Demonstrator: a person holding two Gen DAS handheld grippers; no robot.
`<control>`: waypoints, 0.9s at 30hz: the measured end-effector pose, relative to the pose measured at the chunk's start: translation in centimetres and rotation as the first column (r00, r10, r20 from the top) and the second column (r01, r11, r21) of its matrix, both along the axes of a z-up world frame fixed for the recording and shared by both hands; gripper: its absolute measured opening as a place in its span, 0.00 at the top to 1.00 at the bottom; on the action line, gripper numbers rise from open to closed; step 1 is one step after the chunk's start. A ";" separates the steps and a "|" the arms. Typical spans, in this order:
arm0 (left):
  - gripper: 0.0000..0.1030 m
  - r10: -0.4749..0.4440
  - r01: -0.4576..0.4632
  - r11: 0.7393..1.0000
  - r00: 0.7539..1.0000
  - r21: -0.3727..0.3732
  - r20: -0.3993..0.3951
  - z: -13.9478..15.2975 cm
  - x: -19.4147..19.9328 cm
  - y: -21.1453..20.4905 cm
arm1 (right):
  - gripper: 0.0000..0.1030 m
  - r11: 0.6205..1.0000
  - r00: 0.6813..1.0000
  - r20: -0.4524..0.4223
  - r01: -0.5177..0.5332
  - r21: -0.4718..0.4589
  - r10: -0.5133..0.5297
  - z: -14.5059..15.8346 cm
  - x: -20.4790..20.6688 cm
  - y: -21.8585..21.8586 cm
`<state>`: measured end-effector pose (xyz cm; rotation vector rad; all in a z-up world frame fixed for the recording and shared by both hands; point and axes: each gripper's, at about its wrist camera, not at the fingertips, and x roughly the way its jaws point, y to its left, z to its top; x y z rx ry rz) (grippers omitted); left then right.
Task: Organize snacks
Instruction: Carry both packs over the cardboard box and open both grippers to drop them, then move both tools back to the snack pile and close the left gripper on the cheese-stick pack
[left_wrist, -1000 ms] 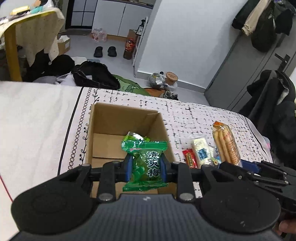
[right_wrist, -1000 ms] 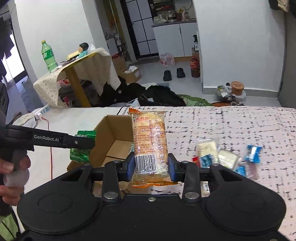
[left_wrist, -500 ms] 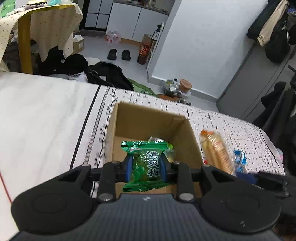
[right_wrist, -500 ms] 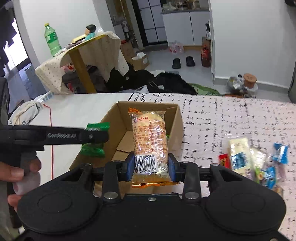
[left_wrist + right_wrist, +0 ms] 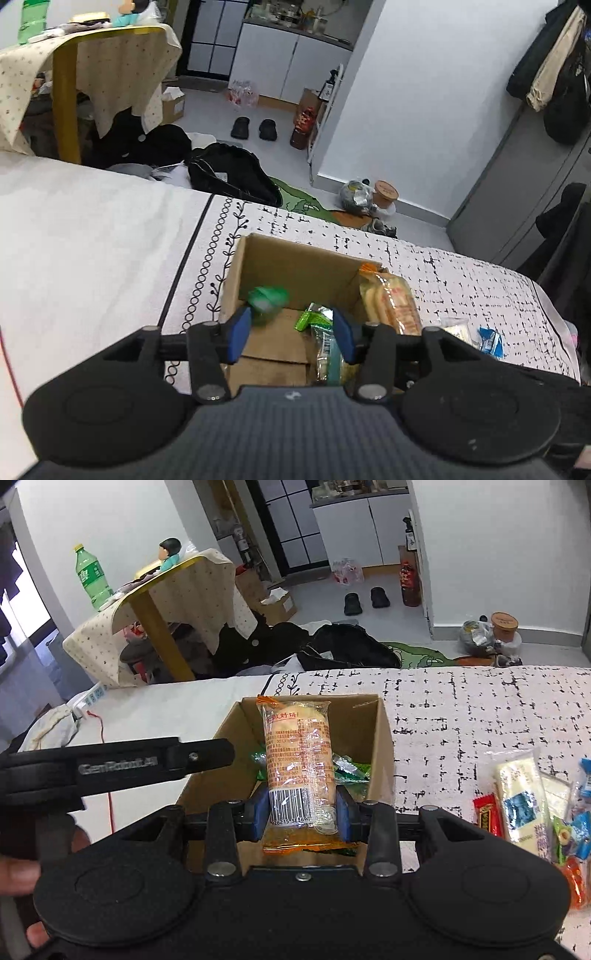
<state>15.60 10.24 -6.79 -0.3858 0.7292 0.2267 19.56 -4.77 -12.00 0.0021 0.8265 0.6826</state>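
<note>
An open cardboard box [image 5: 295, 266] sits on the patterned bedspread; it also shows in the right wrist view [image 5: 384, 738]. My left gripper [image 5: 291, 332] is open above the box, and the green plum packet [image 5: 267, 301] is blurred, falling into it beside other green packets [image 5: 314, 317]. My right gripper [image 5: 301, 814] is shut on an orange-trimmed cracker pack [image 5: 301, 764], held upright over the box's near edge; that pack also shows in the left wrist view [image 5: 391, 299]. The left gripper's side [image 5: 122, 764] shows at the left of the right wrist view.
Loose snacks [image 5: 524, 801] lie on the bedspread to the right of the box, among them a red bar [image 5: 489, 812] and blue sweets [image 5: 489, 341]. Beyond the bed's far edge are bags, slippers and a covered table [image 5: 166, 598].
My left gripper opened and let go of the green plum packet, which drops into the box. My right gripper carried the cracker pack leftward over the box.
</note>
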 end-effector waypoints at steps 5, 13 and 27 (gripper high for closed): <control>0.36 0.041 -0.041 0.999 0.999 -0.016 0.003 1.0 -0.5 0.2 | 0.54 0.999 0.999 -0.009 -0.044 0.031 0.044 0.2 0.4 0.4; 0.14 0.117 -0.117 0.993 0.992 0.008 0.050 2.5 -1.3 -1.8 | 0.15 0.999 0.999 0.037 0.016 0.043 -0.018 2.0 0.1 -2.3; 0.00 0.002 -0.003 0.998 1.000 0.059 0.023 2.2 -1.0 -6.5 | 0.00 0.984 0.978 0.104 0.181 -0.006 -0.179 3.7 -0.2 -11.7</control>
